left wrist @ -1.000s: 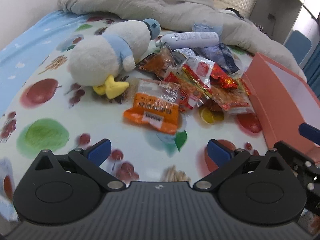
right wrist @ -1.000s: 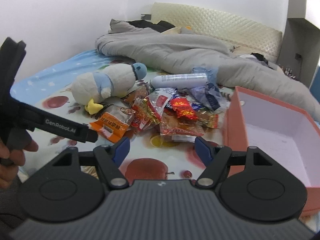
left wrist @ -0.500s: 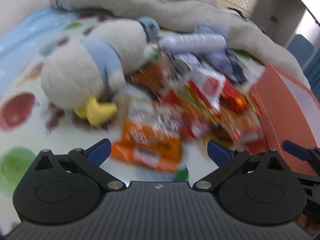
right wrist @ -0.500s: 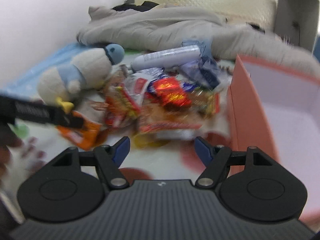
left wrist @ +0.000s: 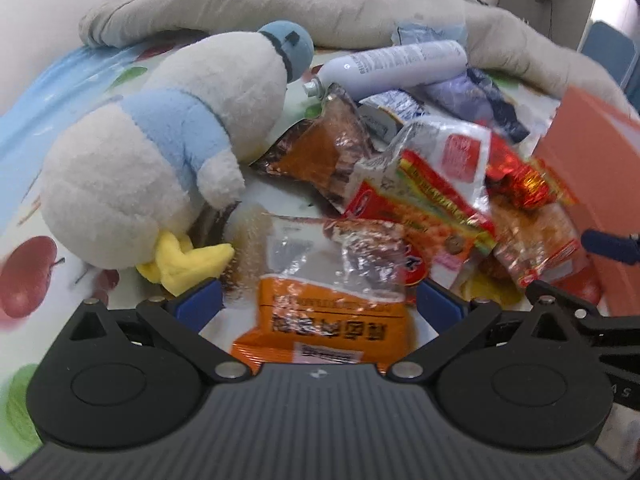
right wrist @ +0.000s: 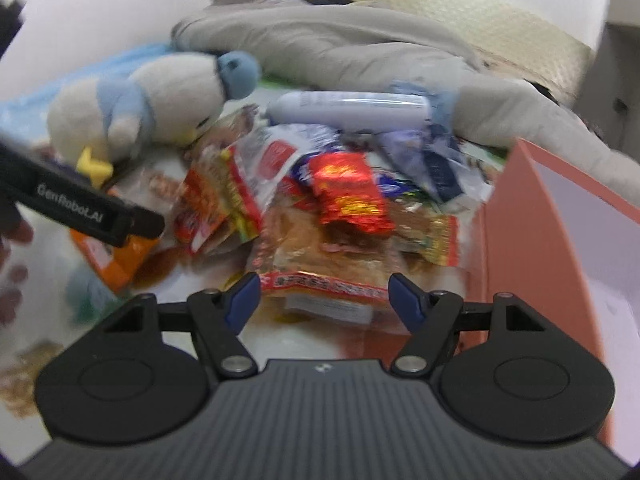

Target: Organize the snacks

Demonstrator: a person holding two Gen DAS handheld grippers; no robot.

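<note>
With both tools set low over the heap of snacks on the bed, each stands wide open and holds nothing. The left gripper (left wrist: 318,306) has the orange packet (left wrist: 328,320) between its blue pads, which do not seem to press it; the right gripper (right wrist: 325,298) straddles the near edge of a clear biscuit packet (right wrist: 332,264) in the same loose way.

The likeliest slip looks like a shallow bite: the wrappers are slick and crinkled, and pads closing on a loose film edge could let a packet slide out or tear. The orange packet also lies partly under the clear film of a neighbour, so lifting it may drag that one along. The plush duck (left wrist: 160,152) sits touching the heap on the left, and its yellow foot is just beside the left pad, easy to snag. The two tools are close together and could knock.

The pink box (right wrist: 560,248) stands open just right of the heap, its near wall upright. Free sheet lies nearer, left of the heap; far off, a spray can (right wrist: 352,108) and blanket (right wrist: 340,44) close things in.
</note>
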